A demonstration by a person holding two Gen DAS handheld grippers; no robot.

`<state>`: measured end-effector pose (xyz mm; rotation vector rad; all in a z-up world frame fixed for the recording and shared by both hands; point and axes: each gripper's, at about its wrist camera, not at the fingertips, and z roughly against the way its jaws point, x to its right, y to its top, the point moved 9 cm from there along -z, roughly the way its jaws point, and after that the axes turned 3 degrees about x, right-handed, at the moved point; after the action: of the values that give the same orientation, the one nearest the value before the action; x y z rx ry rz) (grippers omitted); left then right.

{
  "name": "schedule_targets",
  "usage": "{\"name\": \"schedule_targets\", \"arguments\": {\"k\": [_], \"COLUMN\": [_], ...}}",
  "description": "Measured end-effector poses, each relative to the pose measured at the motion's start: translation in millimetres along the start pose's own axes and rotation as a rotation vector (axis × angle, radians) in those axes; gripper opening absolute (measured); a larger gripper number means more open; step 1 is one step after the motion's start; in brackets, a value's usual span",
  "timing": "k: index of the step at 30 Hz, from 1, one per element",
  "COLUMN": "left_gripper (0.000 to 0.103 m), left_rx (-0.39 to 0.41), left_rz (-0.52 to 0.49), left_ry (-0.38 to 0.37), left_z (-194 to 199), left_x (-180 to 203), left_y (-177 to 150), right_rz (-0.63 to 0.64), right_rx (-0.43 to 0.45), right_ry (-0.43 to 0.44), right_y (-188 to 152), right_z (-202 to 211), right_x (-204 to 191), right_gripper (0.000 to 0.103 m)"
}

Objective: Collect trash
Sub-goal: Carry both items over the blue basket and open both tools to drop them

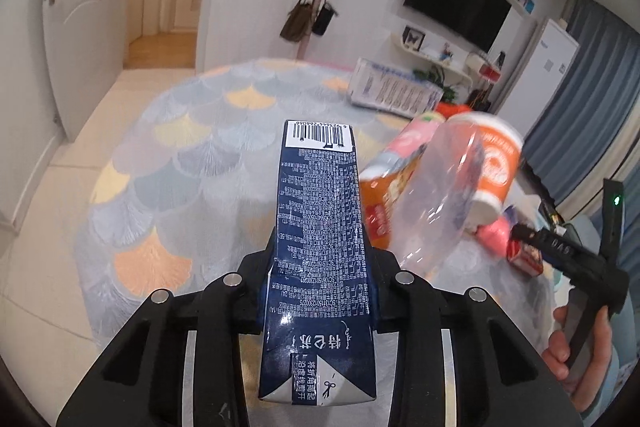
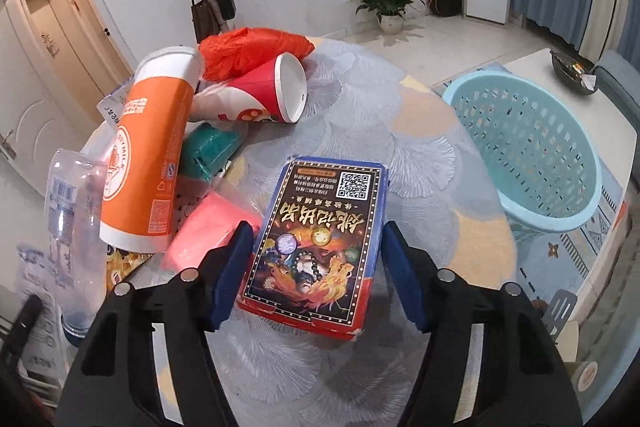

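My left gripper [image 1: 318, 259] is shut on a dark blue carton [image 1: 320, 227] with a barcode end, held above the round table [image 1: 180, 187]. My right gripper [image 2: 316, 251] is open, its blue fingers [image 2: 234, 259] on either side of a dark printed box [image 2: 320, 239] that lies on the table; the fingers do not touch it. The right gripper also shows in the left wrist view [image 1: 560, 247]. To the left lie an orange cup [image 2: 148, 155], a clear plastic bottle [image 2: 72, 219], a red paper cup [image 2: 272, 91], a pink pack [image 2: 208, 227] and an orange bag [image 2: 256, 51].
A light blue perforated basket [image 2: 532, 147] stands on the floor to the right of the table. A green wrapper [image 2: 210, 147] lies among the trash. A tissue pack [image 1: 392, 87] sits at the table's far side. A coat stand with bags [image 1: 312, 15] stands behind.
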<state>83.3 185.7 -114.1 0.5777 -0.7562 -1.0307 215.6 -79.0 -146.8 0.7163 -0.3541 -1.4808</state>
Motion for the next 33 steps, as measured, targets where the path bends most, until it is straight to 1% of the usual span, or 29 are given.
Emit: {"name": "schedule_targets", "arguments": {"k": [4, 8, 10, 12, 13, 16, 17, 19, 22, 26, 28, 30, 33], "left_gripper": [0.033, 0.033, 0.033, 0.033, 0.033, 0.033, 0.033, 0.033, 0.033, 0.033, 0.033, 0.033, 0.033], "left_rx": [0.045, 0.081, 0.089, 0.094, 0.095, 0.106, 0.112, 0.113, 0.083, 0.041, 0.022, -0.013, -0.061], "left_rz": [-0.029, -0.068, -0.106, -0.151, -0.174, -0.228, -0.252, -0.286, -0.307, -0.357, -0.381, -0.4, -0.421], "left_ry": [-0.021, -0.092, -0.109, -0.139, -0.168, -0.218, -0.231, -0.232, -0.328, -0.411, -0.435, -0.461, -0.495], "left_z": [12, 22, 22, 20, 20, 17, 16, 10, -1, -14, -23, -38, -62], "left_x": [15, 46, 64, 90, 107, 147, 162, 188, 241, 293, 315, 337, 365], "left_y": [13, 27, 31, 36, 39, 41, 42, 43, 39, 26, 22, 15, 5], "right_rz": [0.006, 0.012, 0.009, 0.004, 0.0, -0.033, -0.049, -0.086, -0.135, -0.183, -0.207, -0.228, -0.256], "right_rx": [0.06, 0.134, 0.174, 0.218, 0.232, 0.263, 0.268, 0.278, 0.271, 0.247, 0.226, 0.204, 0.148], "right_ry": [0.011, 0.006, -0.006, -0.033, -0.045, -0.082, -0.093, -0.123, -0.144, -0.201, -0.222, -0.241, -0.259], "right_y": [10, 26, 36, 47, 51, 66, 70, 78, 85, 93, 92, 92, 87], "right_z": [19, 43, 56, 68, 72, 79, 81, 80, 73, 55, 44, 32, 5], "right_x": [3, 11, 19, 33, 39, 68, 80, 106, 139, 185, 206, 224, 252], "right_gripper": [0.062, 0.062, 0.062, 0.062, 0.062, 0.062, 0.062, 0.062, 0.062, 0.062, 0.062, 0.062, 0.062]}}
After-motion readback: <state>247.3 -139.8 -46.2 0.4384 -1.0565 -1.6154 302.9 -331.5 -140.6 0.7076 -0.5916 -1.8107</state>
